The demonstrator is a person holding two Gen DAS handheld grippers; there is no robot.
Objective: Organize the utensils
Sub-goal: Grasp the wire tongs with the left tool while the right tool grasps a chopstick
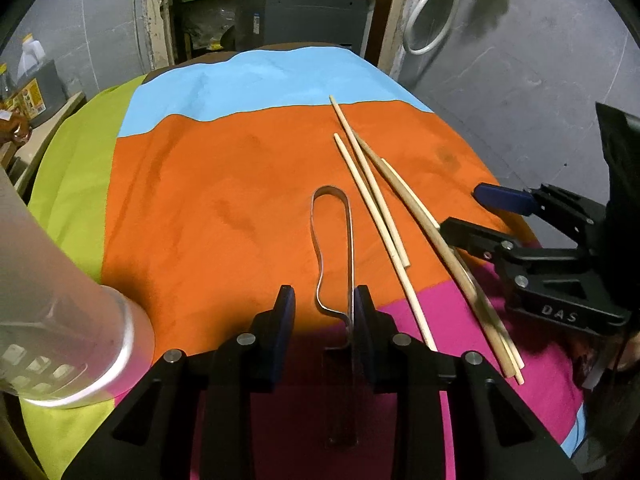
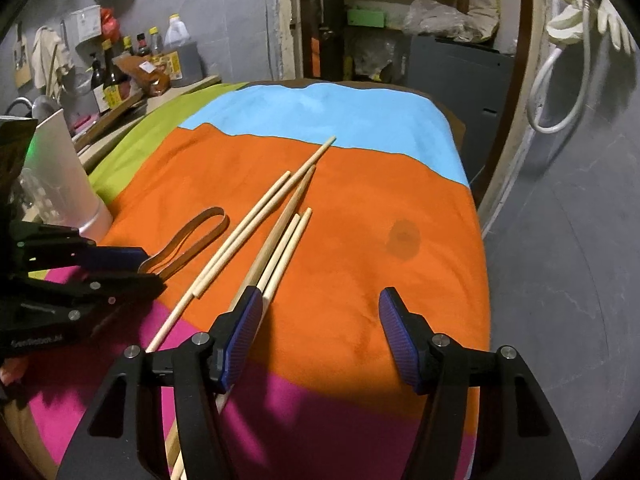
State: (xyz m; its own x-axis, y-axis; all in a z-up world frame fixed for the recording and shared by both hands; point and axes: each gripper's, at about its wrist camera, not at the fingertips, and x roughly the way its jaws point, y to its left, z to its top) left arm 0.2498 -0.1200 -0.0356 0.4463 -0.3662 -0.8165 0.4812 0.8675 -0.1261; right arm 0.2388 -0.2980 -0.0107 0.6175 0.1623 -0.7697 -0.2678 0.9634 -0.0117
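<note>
Left wrist view: left gripper (image 1: 324, 312) straddles the bent steel tongs (image 1: 334, 248) on the orange-and-pink cloth (image 1: 208, 200), jaws apart, apparently lining up a pick; right wrist view: right gripper (image 2: 320, 336) gapes empty beside the pale wooden chopsticks (image 2: 276, 236), likely next.

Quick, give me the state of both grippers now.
Left gripper: open around the metal tongs, right pad touching, not clamped.
Right gripper: open, holding nothing; wooden chopsticks beside its left finger.
</note>
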